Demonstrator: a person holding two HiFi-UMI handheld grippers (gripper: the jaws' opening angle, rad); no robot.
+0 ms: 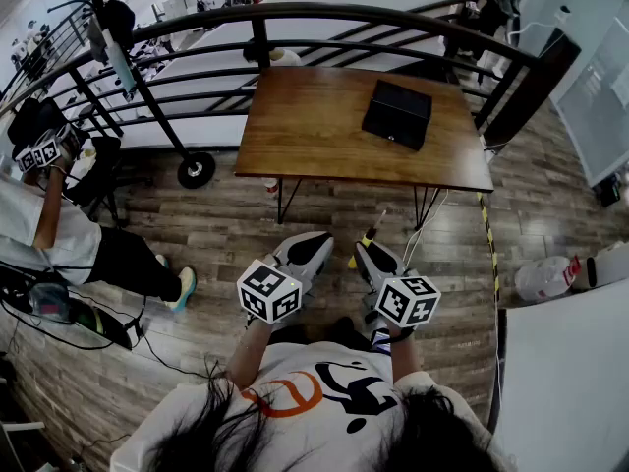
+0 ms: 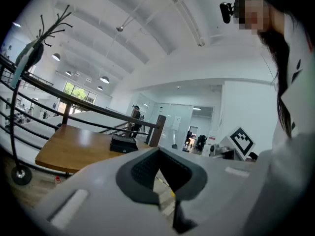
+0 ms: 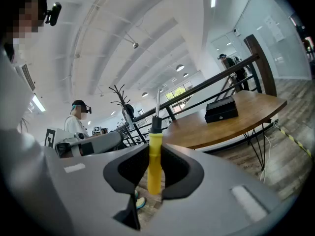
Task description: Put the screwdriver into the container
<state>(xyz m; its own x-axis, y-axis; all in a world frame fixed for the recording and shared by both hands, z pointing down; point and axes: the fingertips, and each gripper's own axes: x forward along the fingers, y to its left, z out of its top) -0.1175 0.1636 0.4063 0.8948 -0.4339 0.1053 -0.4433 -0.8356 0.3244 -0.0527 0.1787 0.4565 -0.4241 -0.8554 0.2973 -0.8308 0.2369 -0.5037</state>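
Observation:
A screwdriver (image 3: 154,163) with a yellow handle and a steel shaft stands upright between the pads of my right gripper (image 3: 155,154), which is shut on it. In the head view that right gripper (image 1: 369,254) is held close to the body over the wood floor, with the screwdriver (image 1: 367,240) pointing toward the table. My left gripper (image 1: 313,247) hangs beside it, shut with nothing in it; its pads meet in the left gripper view (image 2: 158,154). The container, a black box (image 1: 397,113), lies on the far right of the wooden table (image 1: 305,126), well ahead of both grippers.
A dark metal railing (image 1: 295,13) curves behind the table. A person (image 1: 59,224) with other grippers stands at the left near cables. At the right are a white surface (image 1: 565,382), a white bag (image 1: 545,276) and yellow-black floor tape (image 1: 488,244).

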